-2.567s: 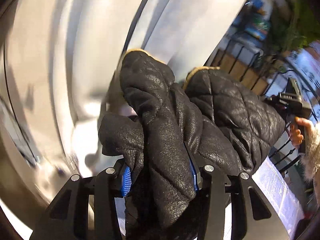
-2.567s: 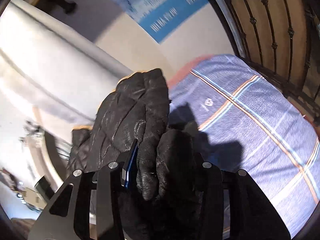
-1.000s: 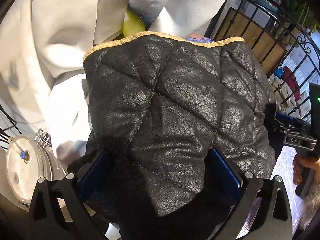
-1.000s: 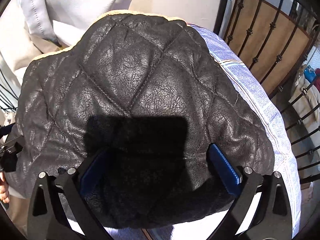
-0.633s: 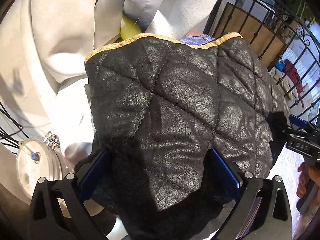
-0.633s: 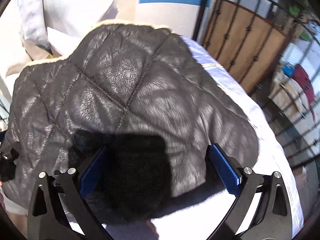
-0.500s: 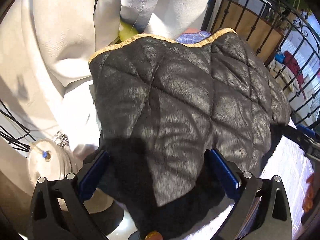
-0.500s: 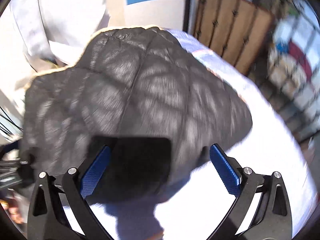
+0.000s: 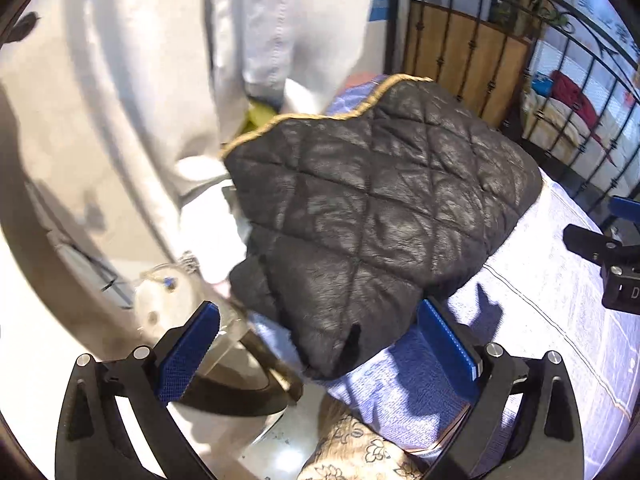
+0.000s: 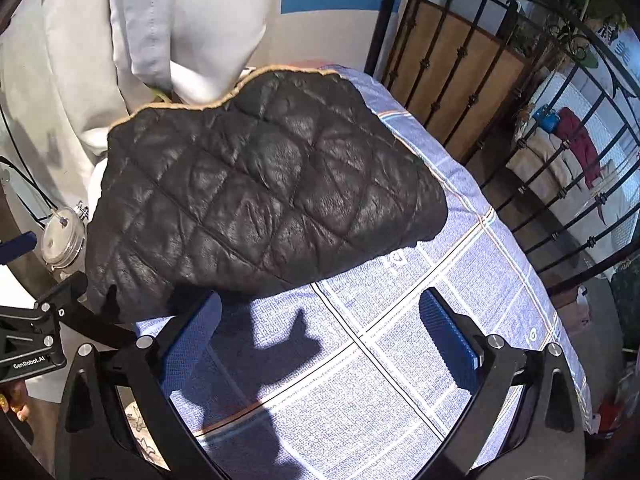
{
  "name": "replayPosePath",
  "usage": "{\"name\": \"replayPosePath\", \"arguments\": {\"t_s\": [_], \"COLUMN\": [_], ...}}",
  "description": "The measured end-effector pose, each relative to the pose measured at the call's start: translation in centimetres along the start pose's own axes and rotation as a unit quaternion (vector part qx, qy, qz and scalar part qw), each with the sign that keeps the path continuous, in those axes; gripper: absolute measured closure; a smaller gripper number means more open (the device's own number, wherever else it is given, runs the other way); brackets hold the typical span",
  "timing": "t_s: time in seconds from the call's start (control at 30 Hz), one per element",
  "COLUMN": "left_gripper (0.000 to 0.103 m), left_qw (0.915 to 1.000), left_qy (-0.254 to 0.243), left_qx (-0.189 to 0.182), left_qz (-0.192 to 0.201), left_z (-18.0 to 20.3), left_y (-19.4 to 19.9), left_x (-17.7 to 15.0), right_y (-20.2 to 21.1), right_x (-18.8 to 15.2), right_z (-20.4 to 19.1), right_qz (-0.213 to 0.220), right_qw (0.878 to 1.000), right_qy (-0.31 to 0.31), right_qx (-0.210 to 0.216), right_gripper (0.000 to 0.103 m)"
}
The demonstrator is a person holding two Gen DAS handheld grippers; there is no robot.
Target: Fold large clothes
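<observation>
A black quilted leather jacket (image 9: 372, 216) with a tan trimmed edge lies folded into a thick bundle on the blue checked tablecloth (image 9: 560, 280). In the right wrist view the same jacket (image 10: 256, 196) covers the far left part of the cloth (image 10: 420, 360). My left gripper (image 9: 318, 344) is open, its blue pads just short of the jacket's near corner, touching nothing. My right gripper (image 10: 320, 332) is open over bare cloth in front of the jacket. The right gripper's body (image 9: 612, 264) shows at the right edge of the left wrist view, and the left gripper's body (image 10: 32, 340) at the left edge of the right wrist view.
White fabric (image 9: 160, 100) hangs behind and left of the table. A clear lidded jar (image 10: 62, 240) stands by the jacket's left side. A black iron railing with wood panels (image 10: 460, 72) runs along the far right. A floral patterned fabric (image 9: 352, 452) lies below the table edge.
Both grippers let go of the jacket, opened and drew back from it. The jacket, held up between them before, now lies folded on the cloth.
</observation>
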State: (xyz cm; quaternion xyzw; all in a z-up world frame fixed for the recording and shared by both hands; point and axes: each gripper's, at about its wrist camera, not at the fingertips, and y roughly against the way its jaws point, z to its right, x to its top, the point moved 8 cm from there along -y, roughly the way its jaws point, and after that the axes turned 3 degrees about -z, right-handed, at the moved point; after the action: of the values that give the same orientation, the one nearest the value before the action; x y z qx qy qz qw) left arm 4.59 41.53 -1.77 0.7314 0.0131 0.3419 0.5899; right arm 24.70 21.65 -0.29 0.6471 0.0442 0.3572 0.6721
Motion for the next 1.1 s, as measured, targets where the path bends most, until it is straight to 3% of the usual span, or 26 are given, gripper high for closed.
{"name": "replayPosePath", "arguments": {"t_s": [0.07,0.13,0.23,0.3,0.57,0.7,1.1], "left_gripper": [0.006,0.006,0.006,0.006,0.006,0.006,0.006], "left_qw": [0.9989,0.9976,0.999,0.9973,0.9979,0.9981,0.9974], "left_qy": [0.009,0.018,0.042,0.057,0.037,0.034,0.039], "left_qx": [0.043,0.062,0.0,-0.022,-0.011,0.004,-0.003], "left_qz": [0.017,0.024,-0.01,-0.04,-0.053,-0.052,-0.06], "left_z": [-0.6,-1.3,-0.8,-0.3,1.0,0.8,0.7], "left_y": [1.7,3.1,3.3,3.0,2.5,2.3,2.1], "left_x": [0.2,0.1,0.0,-0.4,-1.1,-1.1,-1.5], "right_y": [0.6,1.0,0.9,0.9,-0.3,-0.1,0.1], "right_x": [0.7,1.1,1.5,1.4,0.6,0.4,0.2], "right_z": [-0.2,-0.5,-1.2,-1.7,-1.1,-1.0,-1.7], "right_qz": [0.002,0.0,-0.007,-0.013,-0.035,-0.032,-0.029], "right_qw": [1.0,0.999,1.0,1.0,0.998,0.999,0.999], "right_qy": [0.01,0.019,0.02,0.025,0.025,0.018,0.02], "right_qx": [-0.019,-0.025,-0.009,-0.01,-0.042,-0.035,-0.028], "right_gripper": [0.006,0.005,0.005,0.005,0.005,0.005,0.005]}}
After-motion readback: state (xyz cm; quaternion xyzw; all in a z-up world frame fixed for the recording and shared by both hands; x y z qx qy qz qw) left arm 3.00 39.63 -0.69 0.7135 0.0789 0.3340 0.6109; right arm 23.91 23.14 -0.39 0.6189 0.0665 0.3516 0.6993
